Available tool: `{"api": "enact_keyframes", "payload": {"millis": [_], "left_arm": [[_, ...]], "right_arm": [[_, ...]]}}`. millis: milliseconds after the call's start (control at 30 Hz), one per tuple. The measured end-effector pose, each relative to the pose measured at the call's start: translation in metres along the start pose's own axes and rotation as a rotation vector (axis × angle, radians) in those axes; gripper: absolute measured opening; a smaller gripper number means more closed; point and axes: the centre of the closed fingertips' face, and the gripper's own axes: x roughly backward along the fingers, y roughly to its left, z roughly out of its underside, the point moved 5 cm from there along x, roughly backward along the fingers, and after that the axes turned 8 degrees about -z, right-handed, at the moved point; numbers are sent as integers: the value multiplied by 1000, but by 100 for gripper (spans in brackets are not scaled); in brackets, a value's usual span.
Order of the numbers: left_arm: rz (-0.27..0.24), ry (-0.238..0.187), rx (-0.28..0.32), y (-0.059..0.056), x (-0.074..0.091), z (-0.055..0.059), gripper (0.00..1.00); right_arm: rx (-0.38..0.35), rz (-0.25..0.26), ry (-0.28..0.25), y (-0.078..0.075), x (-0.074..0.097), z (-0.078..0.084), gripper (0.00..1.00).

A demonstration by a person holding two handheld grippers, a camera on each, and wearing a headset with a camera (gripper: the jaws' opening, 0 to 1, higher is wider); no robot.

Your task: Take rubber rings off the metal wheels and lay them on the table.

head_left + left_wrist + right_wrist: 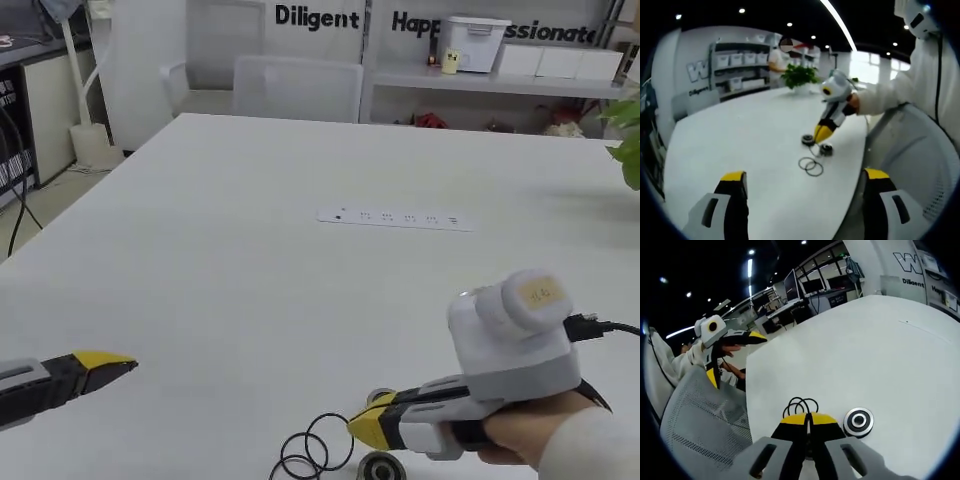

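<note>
The right gripper is held low on the person's right side and is gripped from behind by the right hand. The right sleeve, which is white, is seen running back from that hand. The yellow-tipped jaws are pressed together, tip against tip, and are pointed leftward and slightly down. The left gripper is held well apart from it, on the person's left side, with its jaws spread wide. In the right gripper view it is clasped by the left hand, and the arm behind is covered by the left sleeve, also white.
</note>
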Motion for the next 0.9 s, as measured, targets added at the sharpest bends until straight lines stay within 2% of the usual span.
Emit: {"api": "enact_keyframes", "payload": {"millis": [167,367,633,900], "left_arm": [[10,8,2,-2,-2,2,97],[11,15,0,-2,-2,2,97],[19,36,-10,-4,-3,5,97],[23,38,-13,-5,-4,5,97]], "right_arm": [[25,0,49,1,-5,8,0],[43,-4,65,3,-7,8,0],[79,21,108,0,-10,14,0],[79,44,119,-3,-9,16,0]]}}
